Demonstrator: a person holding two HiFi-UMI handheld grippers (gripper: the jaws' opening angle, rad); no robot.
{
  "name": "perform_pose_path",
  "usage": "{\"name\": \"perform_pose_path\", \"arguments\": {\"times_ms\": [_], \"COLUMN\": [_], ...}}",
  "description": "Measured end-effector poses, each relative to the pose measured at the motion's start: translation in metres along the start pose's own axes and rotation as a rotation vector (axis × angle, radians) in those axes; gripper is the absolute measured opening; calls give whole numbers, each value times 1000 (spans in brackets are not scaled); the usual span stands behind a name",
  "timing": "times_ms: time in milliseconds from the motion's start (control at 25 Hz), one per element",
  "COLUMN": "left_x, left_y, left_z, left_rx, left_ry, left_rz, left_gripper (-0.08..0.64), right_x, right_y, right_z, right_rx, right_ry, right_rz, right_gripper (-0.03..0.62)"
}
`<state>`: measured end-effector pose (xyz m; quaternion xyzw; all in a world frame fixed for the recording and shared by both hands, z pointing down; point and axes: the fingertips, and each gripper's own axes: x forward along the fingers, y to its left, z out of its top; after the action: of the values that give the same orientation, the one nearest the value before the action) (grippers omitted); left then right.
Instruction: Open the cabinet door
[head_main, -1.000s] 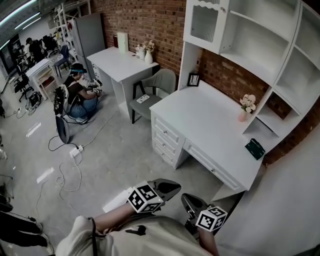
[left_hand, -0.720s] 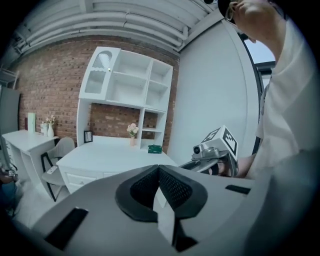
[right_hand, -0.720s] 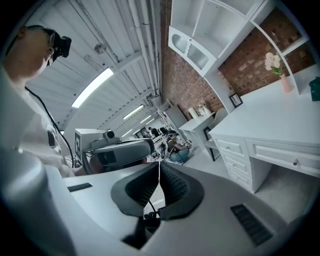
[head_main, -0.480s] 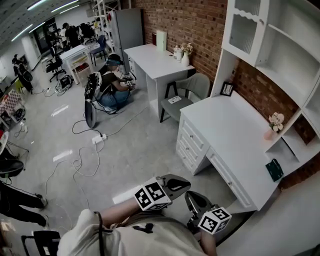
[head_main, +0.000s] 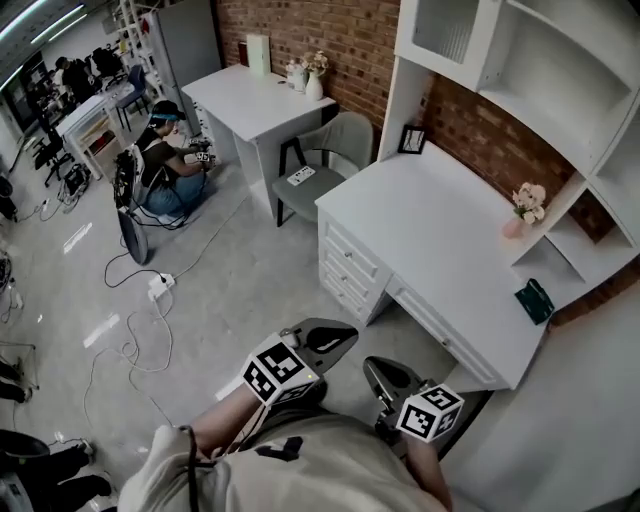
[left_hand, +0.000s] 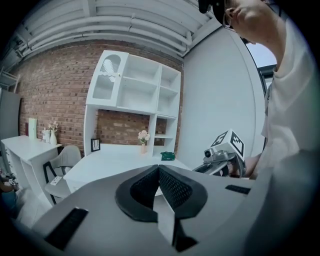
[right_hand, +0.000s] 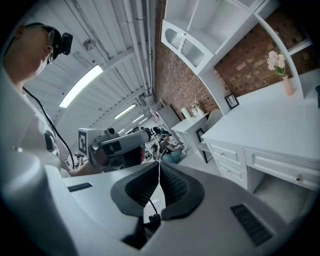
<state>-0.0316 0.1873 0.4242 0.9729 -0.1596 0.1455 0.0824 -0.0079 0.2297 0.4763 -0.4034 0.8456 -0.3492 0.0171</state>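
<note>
The cabinet door (head_main: 445, 30) is the glass-paned white door at the upper left of the shelf unit over the desk, and it is closed. It also shows in the left gripper view as the arched-pane cabinet door (left_hand: 107, 77) and in the right gripper view as the cabinet door (right_hand: 185, 47). My left gripper (head_main: 345, 335) and right gripper (head_main: 375, 368) are held low near my body, far from the door. In their own views the left gripper (left_hand: 159, 167) and the right gripper (right_hand: 159, 164) are both shut with nothing between the pads.
A white desk (head_main: 420, 240) with drawers (head_main: 350, 270) stands ahead, with a flower vase (head_main: 520, 210), a picture frame (head_main: 411, 140) and a green object (head_main: 535, 300) on it. A grey chair (head_main: 320, 165), a second desk (head_main: 250, 100), a seated person (head_main: 165, 165) and floor cables (head_main: 150, 290) lie to the left.
The head view has swung and the desk has shifted within it. Both grippers have moved a little across the floor side of the desk, still shut and empty.
</note>
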Motion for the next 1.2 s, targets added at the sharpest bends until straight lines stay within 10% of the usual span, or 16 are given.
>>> {"name": "perform_pose_path", "arguments": {"times_ms": [560, 1200], "left_x": [25, 20], "left_y": [76, 130], "left_z": [3, -3], "left_rx": [9, -71], "left_ry": [5, -28], "left_rz": [-113, -122], "left_gripper": [17, 17], "right_x": [52, 109], "right_y": [-53, -73], "right_z": [41, 68], "right_rx": [105, 145], "right_ry": [-28, 9], "right_rz": [-187, -207], "right_gripper": [29, 29]}}
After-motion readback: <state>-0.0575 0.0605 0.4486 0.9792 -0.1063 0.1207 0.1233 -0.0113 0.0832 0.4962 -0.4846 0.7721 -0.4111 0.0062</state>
